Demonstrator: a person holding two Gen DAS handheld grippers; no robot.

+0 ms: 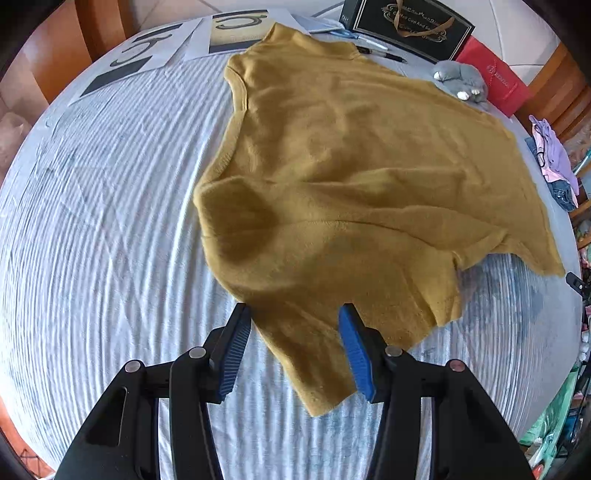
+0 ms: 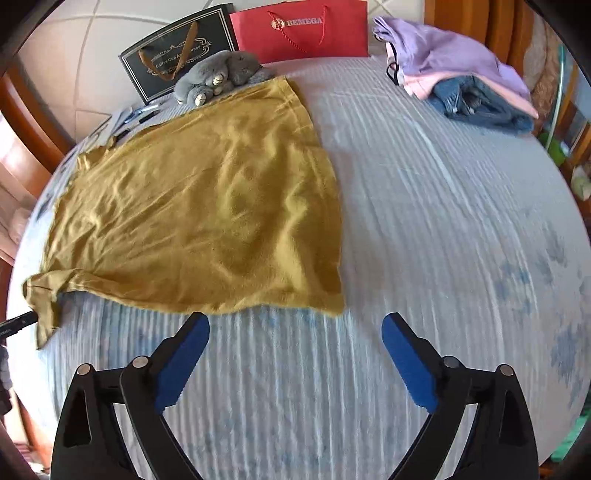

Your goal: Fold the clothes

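Observation:
A mustard-yellow shirt [image 1: 351,166] lies spread flat on the white-and-blue striped cover [image 1: 110,240]. In the left wrist view its near sleeve runs between the blue pads of my left gripper [image 1: 293,314]. The jaws stand apart around the sleeve and do not pinch it. In the right wrist view the shirt [image 2: 207,206] fills the left half, with its hem corner just beyond my right gripper [image 2: 295,317]. That gripper is wide open over the bare cover [image 2: 424,221] with nothing between its fingers.
At the far edge stand a black gift bag [image 2: 177,55] and a red bag [image 2: 303,33], with a grey plush toy [image 2: 218,74] touching the shirt. Pens [image 1: 380,51] and printed sheets [image 1: 147,51] lie beyond the collar. A pile of lilac, pink and denim clothes [image 2: 461,85] sits far right.

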